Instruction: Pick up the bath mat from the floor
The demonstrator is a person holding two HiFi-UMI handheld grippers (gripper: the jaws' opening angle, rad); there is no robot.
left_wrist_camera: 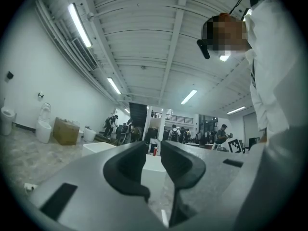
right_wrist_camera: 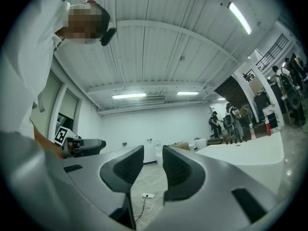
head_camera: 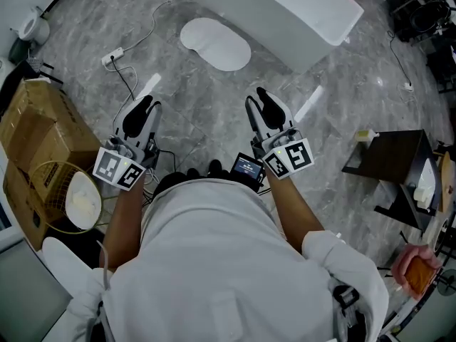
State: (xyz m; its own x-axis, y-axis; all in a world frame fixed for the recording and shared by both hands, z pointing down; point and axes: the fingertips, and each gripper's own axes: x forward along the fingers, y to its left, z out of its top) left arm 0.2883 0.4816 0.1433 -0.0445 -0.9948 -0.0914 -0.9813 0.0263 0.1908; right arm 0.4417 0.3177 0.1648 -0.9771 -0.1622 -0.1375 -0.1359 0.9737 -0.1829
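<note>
The bath mat (head_camera: 215, 43) is a white oval lying flat on the grey marbled floor, just in front of the white bathtub (head_camera: 285, 9). I hold both grippers level in front of my body, well short of the mat and high above it. The left gripper (head_camera: 147, 106) has a narrow gap between its jaws and nothing in it; in the left gripper view (left_wrist_camera: 153, 150) the tub shows through the gap. The right gripper (head_camera: 261, 100) also stands slightly apart and empty, and in its own view (right_wrist_camera: 153, 154) only floor and a far wall show. Neither gripper view shows the mat.
Cardboard boxes (head_camera: 34, 123) and a wire basket (head_camera: 65, 194) stand at the left. A power strip (head_camera: 112, 57) with a cable lies on the floor left of the mat. A dark side table (head_camera: 393, 164) is at the right. People stand far off.
</note>
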